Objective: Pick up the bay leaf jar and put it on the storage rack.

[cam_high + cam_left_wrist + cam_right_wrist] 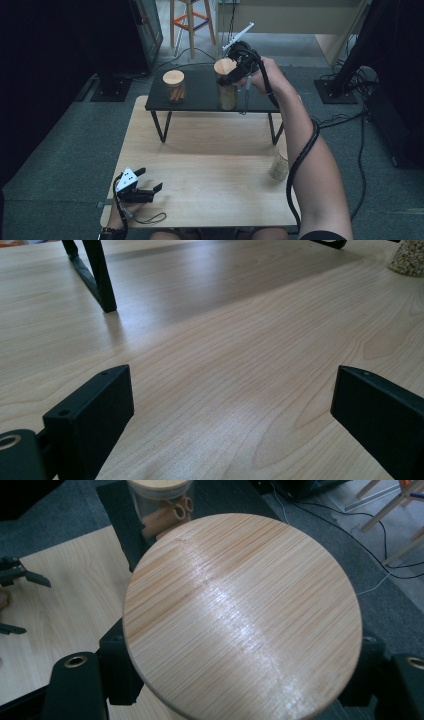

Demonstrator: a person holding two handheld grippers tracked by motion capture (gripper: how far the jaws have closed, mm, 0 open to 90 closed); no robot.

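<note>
A glass jar (228, 96) with a round wooden lid (223, 65) stands on the black low shelf (200, 101). My right gripper (239, 69) is at its top, shut on the lid (242, 610), with one black jaw on each side of the rim. My right gripper (242, 650) looks straight down on that lid. A second lidded jar (174, 86) holding brown sticks stands at the shelf's left end (160, 507). My left gripper (150, 179) rests on the wooden table (210, 165) at the near left, open, with bare wood between its jaws (232, 385).
A third jar (279, 165) with pale grainy contents stands at the table's right edge, partly behind the person's right forearm; its base is visible (409, 257). The shelf's black legs (97, 277) stand on the table. A stool (191, 22) and cables lie on the floor beyond.
</note>
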